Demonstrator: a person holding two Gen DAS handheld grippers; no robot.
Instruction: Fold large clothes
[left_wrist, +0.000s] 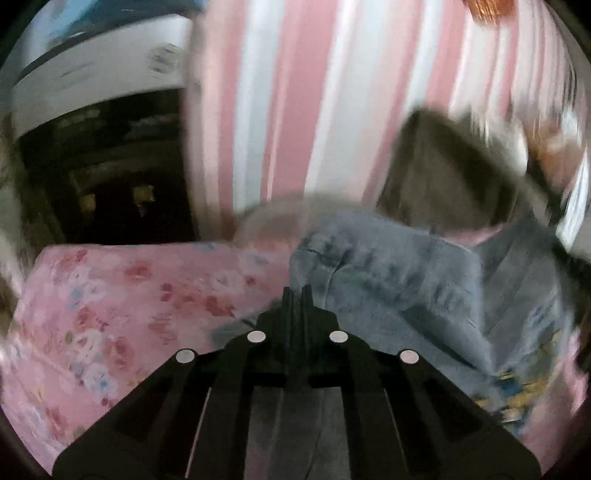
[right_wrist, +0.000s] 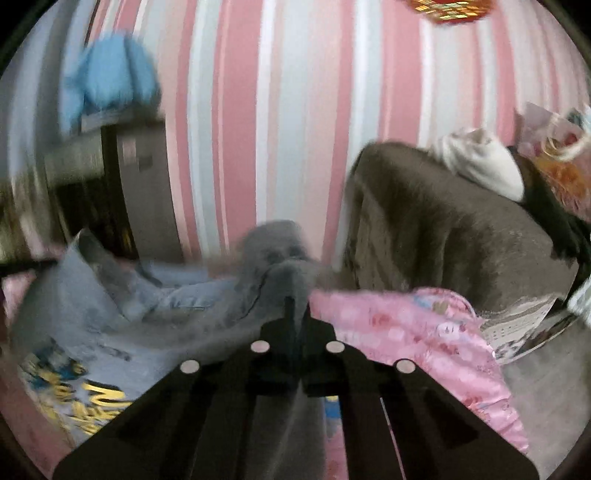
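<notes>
Both views are motion-blurred. The left gripper (left_wrist: 297, 291) and right gripper (right_wrist: 295, 302) each pinch the grey-blue printed garment (left_wrist: 399, 280) on the pink floral bedsheet (left_wrist: 122, 295). Its far folds are hard to make out.

One grey garment (right_wrist: 110, 314), one pink floral sheet (left_wrist: 110, 295), one brown blanket (right_wrist: 443, 229), one white cloth (right_wrist: 480, 166), one blue plush (right_wrist: 110, 81), two tongs: left (left_wrist: 297, 291), right (right_wrist: 296, 301).
</notes>
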